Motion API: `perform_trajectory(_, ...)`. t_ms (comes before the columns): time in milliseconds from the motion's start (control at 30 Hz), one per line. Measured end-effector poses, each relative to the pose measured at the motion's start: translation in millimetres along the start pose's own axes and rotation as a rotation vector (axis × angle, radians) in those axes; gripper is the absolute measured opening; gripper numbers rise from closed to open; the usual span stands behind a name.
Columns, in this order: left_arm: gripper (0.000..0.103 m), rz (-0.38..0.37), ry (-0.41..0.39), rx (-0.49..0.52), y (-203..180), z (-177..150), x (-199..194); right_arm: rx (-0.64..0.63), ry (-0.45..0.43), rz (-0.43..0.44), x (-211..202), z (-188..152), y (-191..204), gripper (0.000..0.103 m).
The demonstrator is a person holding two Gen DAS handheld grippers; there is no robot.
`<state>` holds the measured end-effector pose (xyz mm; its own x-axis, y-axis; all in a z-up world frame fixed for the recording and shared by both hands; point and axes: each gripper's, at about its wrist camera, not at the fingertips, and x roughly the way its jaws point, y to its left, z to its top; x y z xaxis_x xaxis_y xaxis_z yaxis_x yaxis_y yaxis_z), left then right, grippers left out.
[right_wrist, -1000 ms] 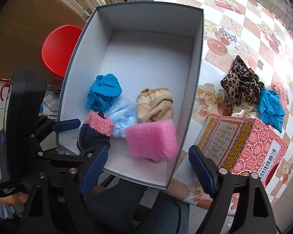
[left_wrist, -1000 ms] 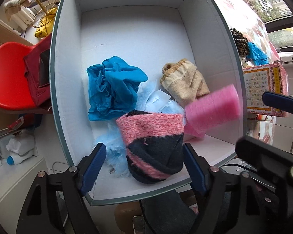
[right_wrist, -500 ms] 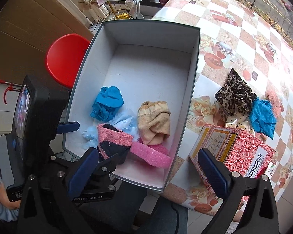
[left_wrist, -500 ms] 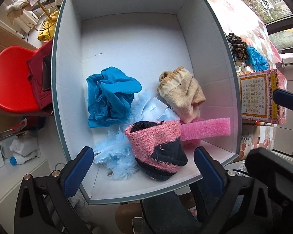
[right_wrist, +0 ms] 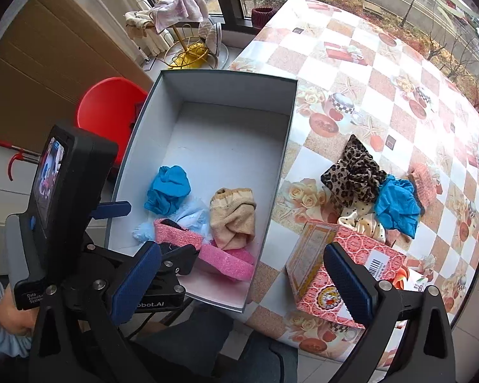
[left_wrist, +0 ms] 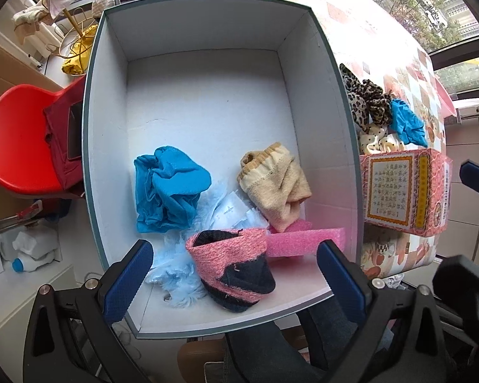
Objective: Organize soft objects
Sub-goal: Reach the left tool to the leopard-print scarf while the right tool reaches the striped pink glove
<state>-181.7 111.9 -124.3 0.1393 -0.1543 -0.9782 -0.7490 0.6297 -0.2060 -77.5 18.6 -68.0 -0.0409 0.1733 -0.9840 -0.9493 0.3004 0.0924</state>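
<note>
Since a second ago: pink sponge (left_wrist: pixel 306 241) dropped, now lying in box (left_wrist: pixel 341 127) near right corner. Left gripper (left_wrist: pixel 233 274), right gripper (right_wrist: pixel 242 274): both wide, empty. Leopard cloth (right_wrist: pixel 351 175), right of box: light, limp; pinch a raised fold.

L gripper (left_wrist: pixel 236 279) & R gripper (right_wrist: pixel 242 281): jaws wide apart, empty.

Open box (right_wrist: pixel 281 166) sits on the tabletop (right_wrist: pixel 383 73), ahead-left of the right hand-held gripper (right_wrist: pixel 239 282). Inside, at its near end: crumpled cloth (left_wrist: pixel 167 190), folded sock (left_wrist: pixel 276 182), knit sock (left_wrist: pixel 236 265), foam block (left_wrist: pixel 303 241). Right of the box: printed carton (right_wrist: pixel 332 271); behind it, a pile of scrunchies (right_wrist: pixel 370 188).
</note>
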Motion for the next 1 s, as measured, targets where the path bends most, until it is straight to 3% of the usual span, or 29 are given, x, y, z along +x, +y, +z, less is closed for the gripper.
perform_trajectory(200, 0.102, -0.012, -0.023, 0.037, -18.6, 20.2, -14.5, 0.079, -0.058, 0.024, -26.5, 1.0, -34.3, 0.103)
perform_trajectory(400, 0.102, 0.013, -0.049, 0.122, -53.7, 45.7, -26.8, 0.249, -0.094, 0.016, -41.6, -4.8, -102.2, 0.103)
perform_trajectory(733, 0.102, 0.065, -0.028, 0.243, -120.2, 78.7, -14.0, 0.500, 0.003, 0.000, -8.4, -32.8, -217.0, 0.102)
perform_trajectory(1000, 0.102, 0.203, 0.024, 0.319, -159.9, 114.7, 8.8, 0.603, 0.102, -0.026, 46.4, -19.9, -285.7, 0.102)
